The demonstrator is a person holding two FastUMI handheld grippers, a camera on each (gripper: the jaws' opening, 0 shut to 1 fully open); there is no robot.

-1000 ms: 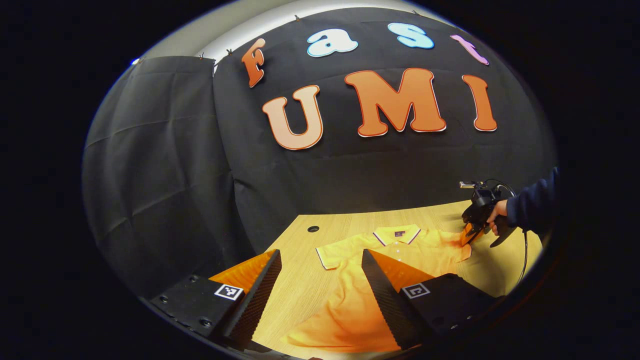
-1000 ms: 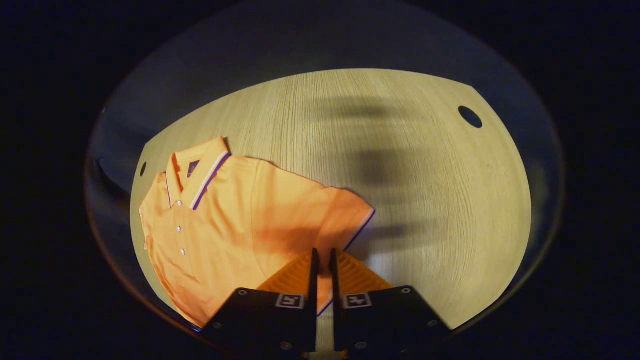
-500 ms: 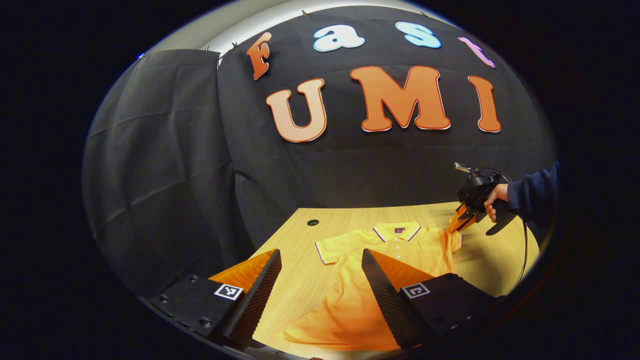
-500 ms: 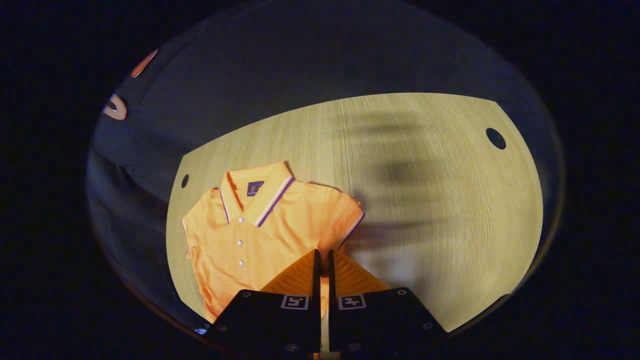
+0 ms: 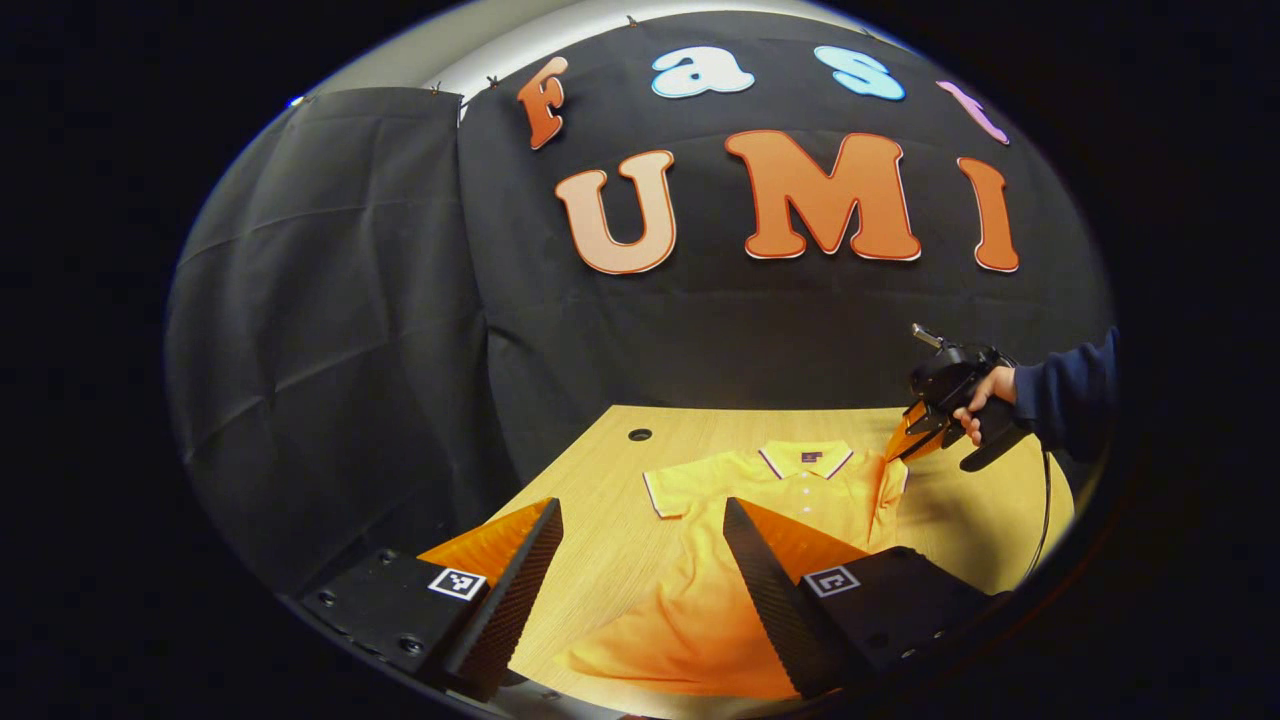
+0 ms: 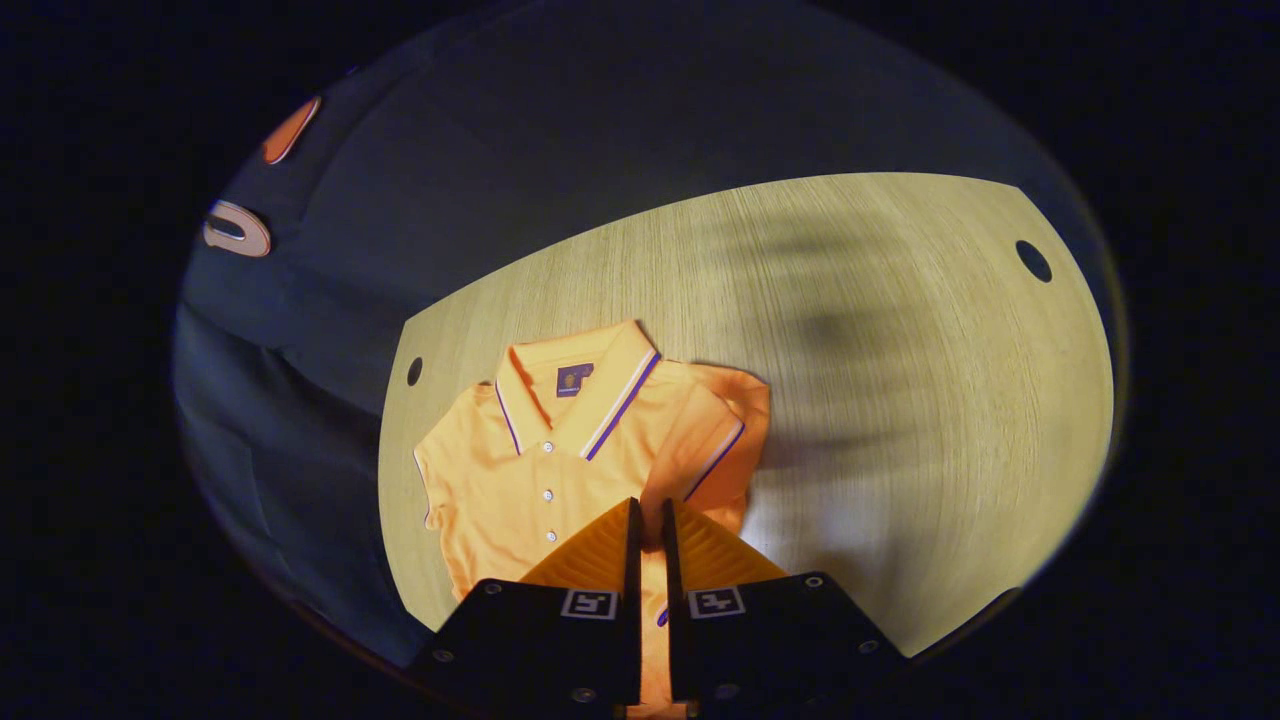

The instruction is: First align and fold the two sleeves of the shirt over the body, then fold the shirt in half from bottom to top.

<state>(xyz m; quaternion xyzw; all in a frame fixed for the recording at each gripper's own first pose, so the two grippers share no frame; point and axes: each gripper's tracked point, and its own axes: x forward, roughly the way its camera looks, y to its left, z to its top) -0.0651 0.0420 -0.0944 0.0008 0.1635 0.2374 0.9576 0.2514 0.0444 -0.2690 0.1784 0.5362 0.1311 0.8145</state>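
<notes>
An orange polo shirt (image 5: 790, 492) with a striped collar lies face up, buttons showing, on the wooden table (image 5: 615, 470). My right gripper (image 6: 648, 508) is shut on the hem of one short sleeve (image 6: 718, 440), which is lifted and turned in over the shirt's (image 6: 520, 480) body. In the left gripper view that gripper (image 5: 908, 445) hangs at the shirt's right shoulder, held by a hand (image 5: 985, 395) in a dark blue sleeve. My left gripper (image 5: 641, 506) hovers open above the shirt's lower part, holding nothing. The other sleeve (image 5: 680, 490) lies flat and spread out.
The table (image 6: 900, 400) has round cable holes (image 6: 1033, 260) near its corners (image 6: 414, 371). Black cloth hangs right behind it. A cable (image 5: 1045, 520) trails down from the right gripper. Bare wood lies beside the held sleeve.
My right gripper rose with the sleeve and carried it inward, so the sleeve now folds over the body. The left gripper stayed open and barely shifted.
</notes>
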